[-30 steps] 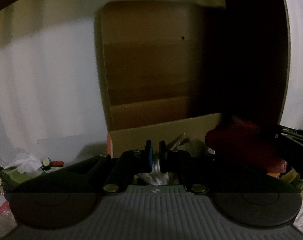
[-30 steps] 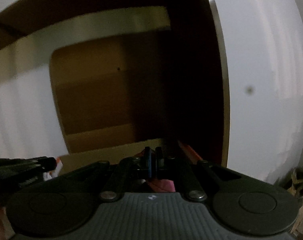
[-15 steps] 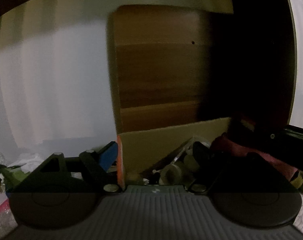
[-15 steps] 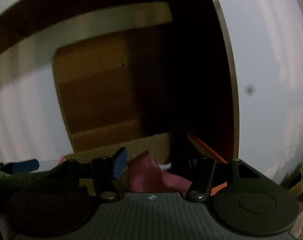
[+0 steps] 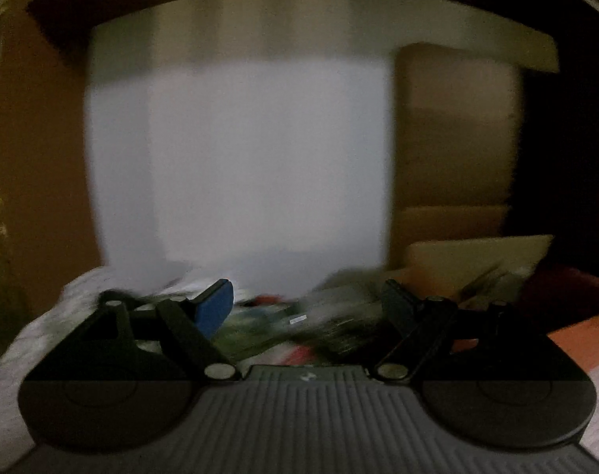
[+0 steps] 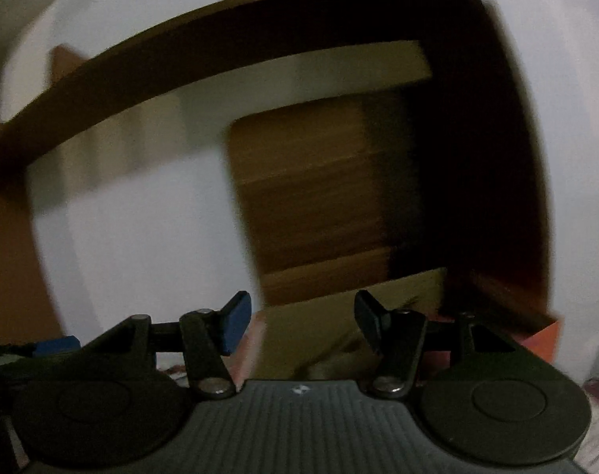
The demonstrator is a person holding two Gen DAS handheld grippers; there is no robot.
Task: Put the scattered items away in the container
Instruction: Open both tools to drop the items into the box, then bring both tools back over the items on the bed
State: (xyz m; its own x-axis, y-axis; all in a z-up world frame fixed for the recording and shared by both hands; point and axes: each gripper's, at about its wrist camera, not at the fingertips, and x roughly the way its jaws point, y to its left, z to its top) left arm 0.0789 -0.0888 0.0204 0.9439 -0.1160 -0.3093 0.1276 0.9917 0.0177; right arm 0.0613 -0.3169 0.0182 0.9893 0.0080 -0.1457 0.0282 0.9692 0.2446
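My left gripper (image 5: 307,300): jaws apart, empty.
My right gripper (image 6: 301,316): jaws apart, empty.
Clutter (image 5: 295,324): blurred; looks light, soft; pinch an edge.
Box (image 6: 338,316): cardboard, stiff.

Surface looks like a white cloth (image 5: 42,339), pretty blurry. A messy green-and-red pile of stuff (image 5: 299,324) sits on it, cardboard box (image 5: 473,252) off to the right.

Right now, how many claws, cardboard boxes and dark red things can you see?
claws: 2, the left claw and the right claw, both open with nothing in them
cardboard box: 1
dark red thing: 1, by the box
Total: 4
The jumble in front of the left claw is too blurred to count.
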